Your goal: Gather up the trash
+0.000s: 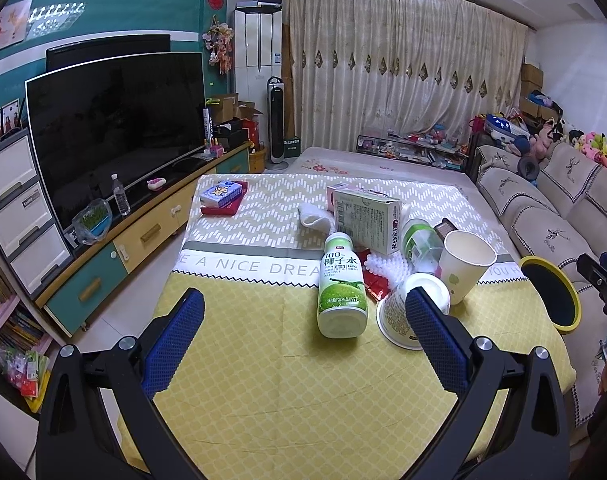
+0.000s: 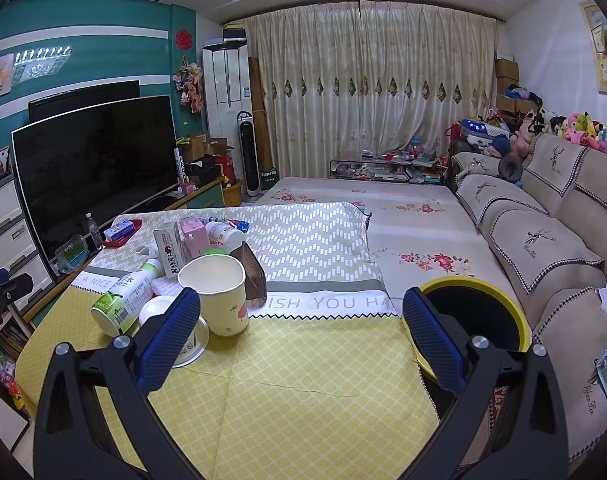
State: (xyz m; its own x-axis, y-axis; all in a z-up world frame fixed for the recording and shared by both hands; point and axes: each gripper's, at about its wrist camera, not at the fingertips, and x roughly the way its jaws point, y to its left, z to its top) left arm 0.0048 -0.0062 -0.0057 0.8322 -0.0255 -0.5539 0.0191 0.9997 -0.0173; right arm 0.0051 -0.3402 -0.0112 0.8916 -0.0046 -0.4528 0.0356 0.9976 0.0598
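Yellow cloth (image 1: 263, 380) both views; sofa (image 2: 543, 240) right view mainly.

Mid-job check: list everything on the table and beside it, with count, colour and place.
coconut water bottle: 1, green-white, lying centre
upright paper cup: 1, cream, right of bottle
tipped paper cup: 1, white, near edge of the pile
cartons: 2, white and pink, behind the pile
red wrapper: 1, under the pile
blue box: 1, on red tray, far left
bin: 1, yellow rim, right of table
left gripper: open, empty
right gripper: open, empty
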